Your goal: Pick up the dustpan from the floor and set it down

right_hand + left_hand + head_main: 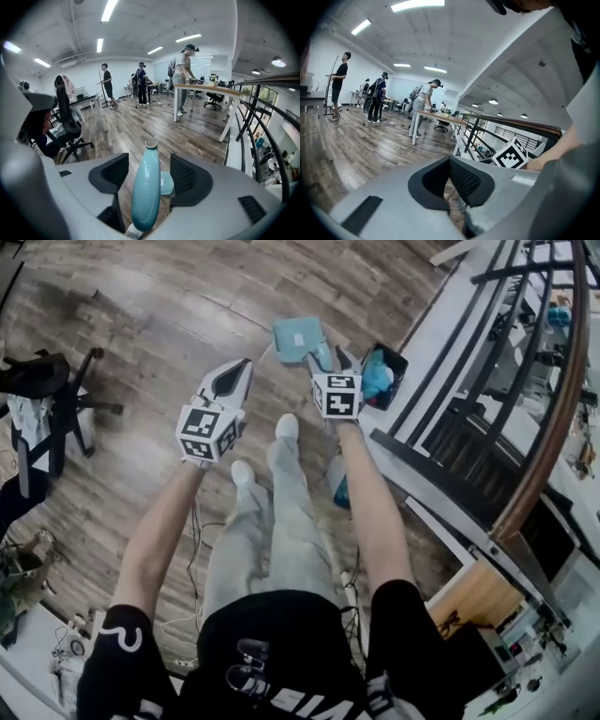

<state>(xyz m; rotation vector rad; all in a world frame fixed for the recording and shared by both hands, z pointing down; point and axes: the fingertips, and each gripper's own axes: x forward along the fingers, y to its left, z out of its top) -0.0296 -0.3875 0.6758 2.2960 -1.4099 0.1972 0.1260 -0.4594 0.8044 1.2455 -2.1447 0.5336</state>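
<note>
The teal dustpan (296, 337) lies on the wood floor ahead of my feet, its handle pointing back at me. My right gripper (330, 360) is over that handle. In the right gripper view the teal handle (144, 192) runs up between the two dark pads, with a gap on each side, so my right gripper (149, 161) is open around it. The pan (167, 183) shows just behind the handle. My left gripper (234, 379) hangs to the left of the dustpan. Its tips meet with nothing between them in the left gripper view (450, 161).
A black bin with blue contents (382, 376) sits right of the dustpan, against a white ledge and dark railing (506, 381). A black office chair (58, 390) stands at the far left. Cables (192, 521) trail on the floor. People stand round a table (201, 86) farther off.
</note>
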